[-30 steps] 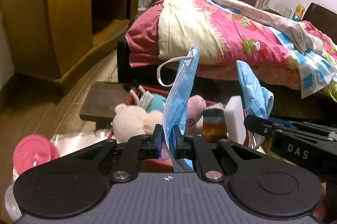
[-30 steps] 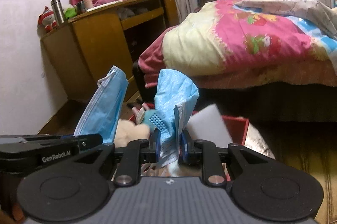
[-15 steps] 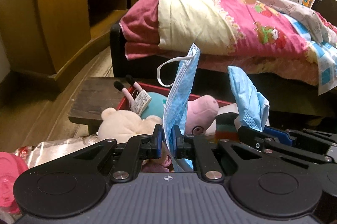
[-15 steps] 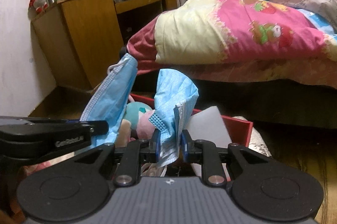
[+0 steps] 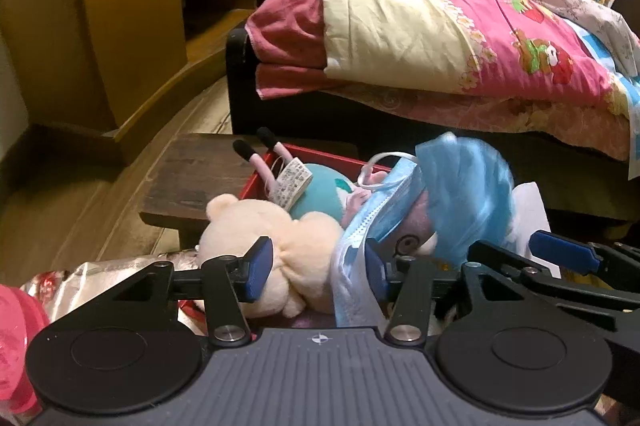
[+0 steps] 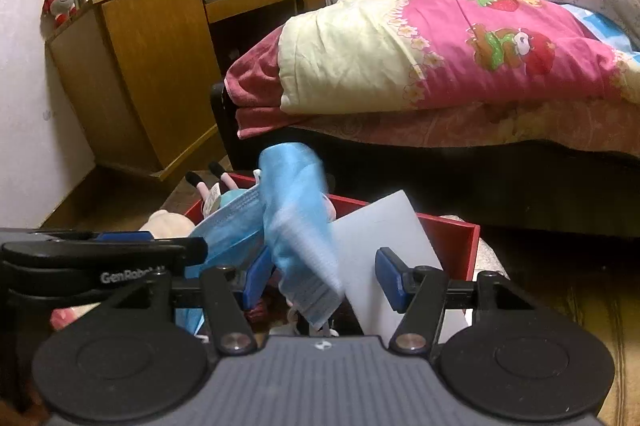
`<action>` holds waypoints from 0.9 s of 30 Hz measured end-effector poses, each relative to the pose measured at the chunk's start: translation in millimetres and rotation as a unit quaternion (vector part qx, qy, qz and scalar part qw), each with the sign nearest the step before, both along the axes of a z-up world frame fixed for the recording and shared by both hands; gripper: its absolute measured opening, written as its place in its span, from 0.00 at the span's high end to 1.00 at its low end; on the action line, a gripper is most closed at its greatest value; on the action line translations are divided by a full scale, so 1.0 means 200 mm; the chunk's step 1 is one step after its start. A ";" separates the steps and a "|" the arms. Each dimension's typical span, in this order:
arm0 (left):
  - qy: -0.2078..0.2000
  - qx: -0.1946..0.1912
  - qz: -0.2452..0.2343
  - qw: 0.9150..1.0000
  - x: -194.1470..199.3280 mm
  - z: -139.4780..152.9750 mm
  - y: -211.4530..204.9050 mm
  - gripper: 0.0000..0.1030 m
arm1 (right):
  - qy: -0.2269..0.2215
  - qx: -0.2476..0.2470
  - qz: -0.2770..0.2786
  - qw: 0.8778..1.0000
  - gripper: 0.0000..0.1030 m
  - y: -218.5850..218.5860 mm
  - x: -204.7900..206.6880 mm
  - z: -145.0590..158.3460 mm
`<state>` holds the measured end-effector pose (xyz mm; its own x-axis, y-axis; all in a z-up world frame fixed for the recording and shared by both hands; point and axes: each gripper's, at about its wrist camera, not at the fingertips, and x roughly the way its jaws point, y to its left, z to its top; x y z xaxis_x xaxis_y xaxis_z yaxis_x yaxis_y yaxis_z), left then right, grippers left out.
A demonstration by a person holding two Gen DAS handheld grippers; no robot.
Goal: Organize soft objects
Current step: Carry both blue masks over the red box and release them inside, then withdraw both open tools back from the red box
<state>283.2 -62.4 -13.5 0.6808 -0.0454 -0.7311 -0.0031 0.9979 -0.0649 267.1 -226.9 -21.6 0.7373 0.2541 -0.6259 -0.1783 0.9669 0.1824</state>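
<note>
The red bin [image 6: 452,238] was largely hidden by plush toys [image 5: 276,242] and face masks [image 5: 464,193]. Left gripper [image 5: 316,264] and right gripper [image 6: 322,276] had just spread, pinching nothing.

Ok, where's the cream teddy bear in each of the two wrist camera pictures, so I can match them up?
Left wrist view: the cream teddy bear lies low and left of centre, at the red box's left end, right behind the open left gripper.
Right wrist view: only its top shows, low on the left, above the other gripper's black body.
Shared landmark: the red box, also seen in the left view, in front of the bed.
</note>
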 end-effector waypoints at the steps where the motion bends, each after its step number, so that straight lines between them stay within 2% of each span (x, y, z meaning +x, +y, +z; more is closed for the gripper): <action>1: -0.001 -0.002 0.001 1.000 -0.01 0.01 0.01 0.51 | -0.002 0.001 -0.003 1.000 0.67 0.00 -0.01 0.01; 14: -0.013 0.001 0.001 1.000 -0.16 0.10 0.02 0.48 | -0.015 0.004 -0.018 1.000 0.67 -0.03 -0.13 0.12; 27: -0.036 -0.009 -0.003 0.999 -0.51 0.23 0.08 0.44 | -0.020 0.012 -0.012 1.000 0.67 -0.02 -0.44 0.20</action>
<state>181.8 -46.5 33.2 0.7317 -0.0624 -0.6788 0.0075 0.9965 -0.0835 178.8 -230.9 19.3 0.7677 0.2504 -0.5898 -0.1621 0.9664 0.1993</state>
